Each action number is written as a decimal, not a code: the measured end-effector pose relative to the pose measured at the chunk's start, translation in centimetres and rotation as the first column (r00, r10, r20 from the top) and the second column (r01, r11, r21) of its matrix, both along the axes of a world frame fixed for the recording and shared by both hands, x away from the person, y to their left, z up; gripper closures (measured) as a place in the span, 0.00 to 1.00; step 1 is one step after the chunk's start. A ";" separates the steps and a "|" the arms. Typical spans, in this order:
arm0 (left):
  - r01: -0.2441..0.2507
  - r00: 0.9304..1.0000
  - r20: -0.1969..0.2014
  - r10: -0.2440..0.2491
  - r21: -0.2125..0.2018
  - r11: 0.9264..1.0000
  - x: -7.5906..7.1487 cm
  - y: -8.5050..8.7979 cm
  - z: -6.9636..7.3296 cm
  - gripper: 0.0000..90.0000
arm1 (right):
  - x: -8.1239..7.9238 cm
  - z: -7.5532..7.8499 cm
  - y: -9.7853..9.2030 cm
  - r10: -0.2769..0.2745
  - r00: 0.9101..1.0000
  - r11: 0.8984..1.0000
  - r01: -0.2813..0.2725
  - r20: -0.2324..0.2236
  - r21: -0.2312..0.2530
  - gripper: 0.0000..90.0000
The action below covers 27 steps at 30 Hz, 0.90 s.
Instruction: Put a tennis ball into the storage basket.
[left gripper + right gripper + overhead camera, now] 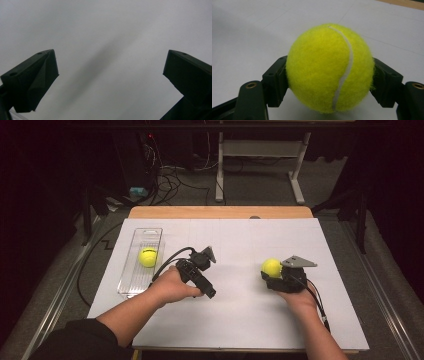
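A yellow tennis ball (271, 267) sits at the right of the white sheet, with my right gripper (271, 272) shut on it. In the right gripper view the ball (329, 62) bulges between the two black pads (275, 82), which press on its sides just above the sheet. A second tennis ball (148, 257) lies in a clear plastic tray (131, 272) at the left. My left gripper (210, 292) is right of the tray, angled down at the sheet. Its jaws stand wide apart in the left gripper view, so the left gripper (110, 75) is open, with bare white surface between them.
A white sheet (235, 240) covers most of the wooden table (220, 212). Cables from both grippers trail over it. Beyond the far edge are floor cables (170, 180) and a white desk frame (260, 165).
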<state>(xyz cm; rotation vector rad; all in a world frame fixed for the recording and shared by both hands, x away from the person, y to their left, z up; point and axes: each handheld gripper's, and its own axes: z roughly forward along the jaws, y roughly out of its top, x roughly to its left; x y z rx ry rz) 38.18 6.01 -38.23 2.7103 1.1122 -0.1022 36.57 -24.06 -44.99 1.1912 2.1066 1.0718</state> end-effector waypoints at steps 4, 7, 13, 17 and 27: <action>-0.002 1.000 -0.002 0.002 0.000 1.000 -0.1 0.0 0.0 0.00 | -1.5 -0.1 -0.1 0.010 1.000 1.000 -0.010 0.010 0.009 0.30; -0.001 1.000 -0.004 0.001 0.001 1.000 -0.1 -0.1 0.1 0.01 | -2.8 -0.3 -0.3 0.019 1.000 1.000 -0.020 0.020 0.024 0.30; 0.001 1.000 -0.006 -0.001 0.004 1.000 -0.2 -0.1 0.1 0.01 | -5.3 -0.5 -0.6 0.039 0.999 0.998 -0.040 0.038 0.043 0.30; 0.000 1.000 -0.006 0.000 -0.001 1.000 -0.3 -0.1 0.2 0.01 | -6.8 -0.6 -0.9 0.049 0.997 0.998 -0.051 0.051 0.041 0.30; -0.003 1.000 -0.004 0.003 -0.005 1.000 -0.4 -0.1 0.6 0.00 | -7.7 -0.9 -0.3 0.079 0.995 0.996 -0.081 0.055 0.044 0.30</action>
